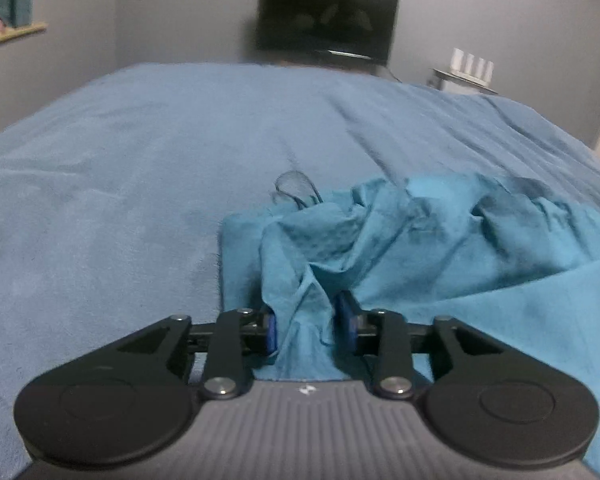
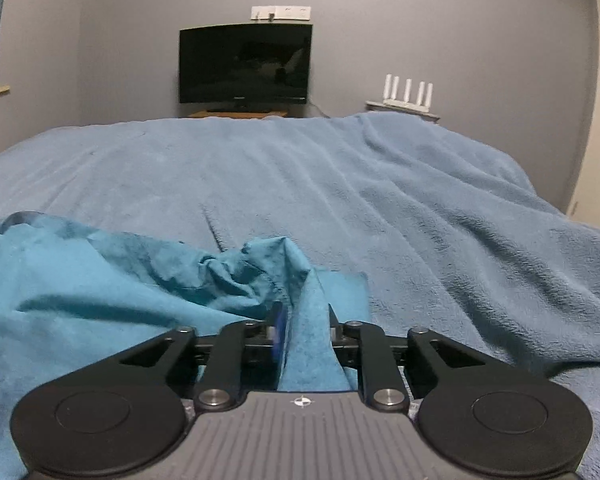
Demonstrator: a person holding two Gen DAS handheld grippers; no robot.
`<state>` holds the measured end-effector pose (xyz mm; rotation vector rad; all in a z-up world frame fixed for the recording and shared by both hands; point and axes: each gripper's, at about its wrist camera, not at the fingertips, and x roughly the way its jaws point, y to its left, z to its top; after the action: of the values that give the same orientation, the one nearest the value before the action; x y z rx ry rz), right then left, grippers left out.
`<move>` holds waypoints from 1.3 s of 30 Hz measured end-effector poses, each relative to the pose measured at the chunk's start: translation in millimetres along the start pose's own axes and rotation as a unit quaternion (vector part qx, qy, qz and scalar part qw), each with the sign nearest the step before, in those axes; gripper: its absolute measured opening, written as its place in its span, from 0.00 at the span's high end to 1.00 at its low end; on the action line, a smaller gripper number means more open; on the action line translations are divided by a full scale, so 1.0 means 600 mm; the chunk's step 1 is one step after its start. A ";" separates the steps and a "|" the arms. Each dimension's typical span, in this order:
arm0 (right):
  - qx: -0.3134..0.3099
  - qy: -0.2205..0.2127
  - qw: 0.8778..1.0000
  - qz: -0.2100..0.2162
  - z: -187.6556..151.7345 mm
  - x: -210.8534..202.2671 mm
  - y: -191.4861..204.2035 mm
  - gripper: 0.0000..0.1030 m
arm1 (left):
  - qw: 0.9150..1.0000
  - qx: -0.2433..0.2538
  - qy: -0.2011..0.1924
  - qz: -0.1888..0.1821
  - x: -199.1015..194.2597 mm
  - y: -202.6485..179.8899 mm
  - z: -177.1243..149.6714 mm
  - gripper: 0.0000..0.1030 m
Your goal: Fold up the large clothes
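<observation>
A large teal garment point(image 1: 440, 248) lies crumpled on a bed covered by a light blue blanket point(image 1: 140, 168). In the left wrist view my left gripper point(image 1: 311, 320) is shut on a bunched fold at the garment's left end, cloth rising between its blue pads. In the right wrist view my right gripper point(image 2: 304, 328) is shut on a fold at the right end of the same garment point(image 2: 100, 280), which spreads away to the left over the blanket point(image 2: 420, 208). A thin dark cord loop point(image 1: 296, 188) lies at the garment's far edge.
Beyond the bed's far edge stands a dark TV point(image 2: 246, 64) on a low wooden stand. A white router with antennas point(image 2: 408, 94) sits on a shelf at the right. A window ledge with curtain point(image 1: 8, 12) is at the left wall.
</observation>
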<state>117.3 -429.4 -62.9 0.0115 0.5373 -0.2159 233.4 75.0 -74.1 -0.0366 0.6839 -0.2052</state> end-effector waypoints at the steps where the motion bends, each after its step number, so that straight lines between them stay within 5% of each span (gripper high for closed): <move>1: 0.007 -0.005 1.000 0.001 0.000 -0.007 -0.002 0.69 | 1.000 -0.008 -0.005 -0.003 -0.008 0.002 -0.001 0.62; 4: 0.041 -0.020 0.999 0.025 -0.002 -0.042 -0.021 0.47 | 0.996 -0.058 0.015 -0.068 -0.032 0.032 -0.001 0.37; 6: 0.044 -0.020 0.998 0.028 -0.005 -0.065 -0.032 0.46 | 0.989 -0.085 0.035 -0.116 -0.043 0.058 -0.007 0.35; 13: 0.083 0.009 0.995 0.049 -0.026 -0.142 -0.100 0.44 | 0.977 -0.106 0.072 -0.170 -0.081 0.097 -0.039 0.36; 20: 0.148 0.072 0.983 0.083 -0.065 -0.184 -0.172 0.33 | 0.969 -0.123 0.126 -0.176 -0.110 0.116 -0.071 0.36; 28: 0.136 0.086 0.980 0.116 -0.080 -0.220 -0.171 0.33 | 0.982 -0.053 0.153 -0.101 -0.154 0.075 -0.097 0.36; 30: 0.108 0.081 0.983 0.121 -0.079 -0.227 -0.155 0.35 | 0.984 -0.024 0.149 -0.098 -0.162 0.050 -0.099 0.44; 31: 0.093 0.083 0.985 0.121 -0.078 -0.225 -0.145 0.40 | 0.985 -0.010 0.149 -0.090 -0.163 0.038 -0.099 0.58; 33: 0.056 0.091 0.987 0.123 -0.080 -0.226 -0.122 0.71 | 0.987 -0.002 0.146 -0.069 -0.169 0.024 -0.102 0.82; 34: 0.037 0.095 0.987 0.121 -0.079 -0.226 -0.111 0.96 | 0.988 -0.006 0.144 -0.056 -0.175 0.021 -0.103 0.96; 39: 0.018 0.086 0.995 0.056 -0.072 -0.234 -0.103 0.97 | 0.988 0.010 0.150 -0.026 -0.219 0.010 -0.115 1.00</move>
<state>-35.1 -458.8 -25.6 0.0953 0.7020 -0.1144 91.5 109.7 -46.5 -0.0046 0.9823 -0.2706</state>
